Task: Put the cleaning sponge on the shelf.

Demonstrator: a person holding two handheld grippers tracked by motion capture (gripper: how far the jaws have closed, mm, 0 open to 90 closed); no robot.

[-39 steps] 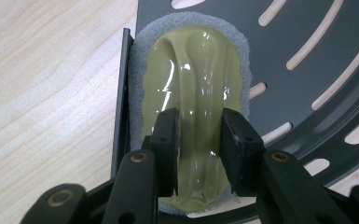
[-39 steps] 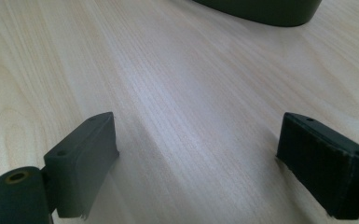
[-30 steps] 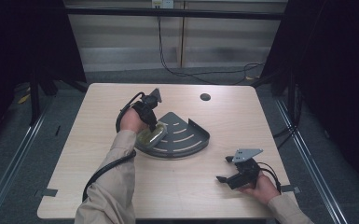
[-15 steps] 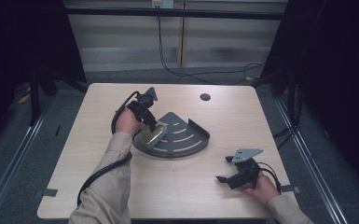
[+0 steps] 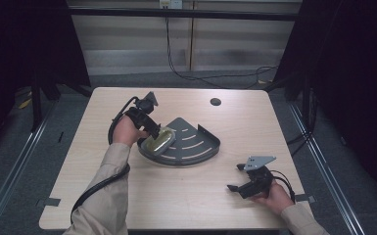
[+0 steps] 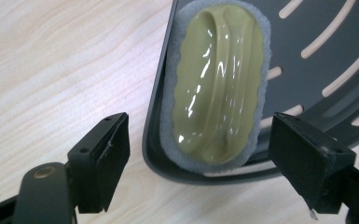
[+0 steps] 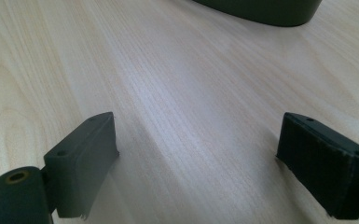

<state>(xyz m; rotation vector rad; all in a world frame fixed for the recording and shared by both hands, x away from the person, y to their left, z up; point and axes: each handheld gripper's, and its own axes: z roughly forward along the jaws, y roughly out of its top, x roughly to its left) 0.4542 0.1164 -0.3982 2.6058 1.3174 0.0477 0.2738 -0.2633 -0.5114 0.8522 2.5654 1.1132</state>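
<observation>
Sponge point(image 6: 219, 88) is what I have in front of my left tongs, but going by size I start with the counter point(image 5: 186, 205), a pale wood top that carries everything. On it, a little left of the middle, sits the rack point(image 5: 196, 142), a dark grey quarter-round tray with curved slots in its floor and a raised rim. From the high view my left sleeve and hand come up from the bottom left, and the left tongs point(image 5: 153, 133) hang at the rack's left corner, just over the sponge point(image 5: 159, 140). In the left gripper view the left tongs point(image 6: 200, 149) stand wide open, one jaw over bare counter outside the rack's rim, the other over the rack's slotted floor, with nothing between the pads; whether either jaw touches the rim I cannot tell. The sponge lies inside the rack against its left rim, an oval with a glossy olive top and a grey scrub layer showing round its edge. My right tongs point(image 5: 236, 177) rest low by the counter's near right edge, well apart from the rack. In the right gripper view the right tongs point(image 7: 196, 154) are also spread wide, holding nothing, above bare wood, with the rack's dark wall point(image 7: 261, 11) at the top.
</observation>
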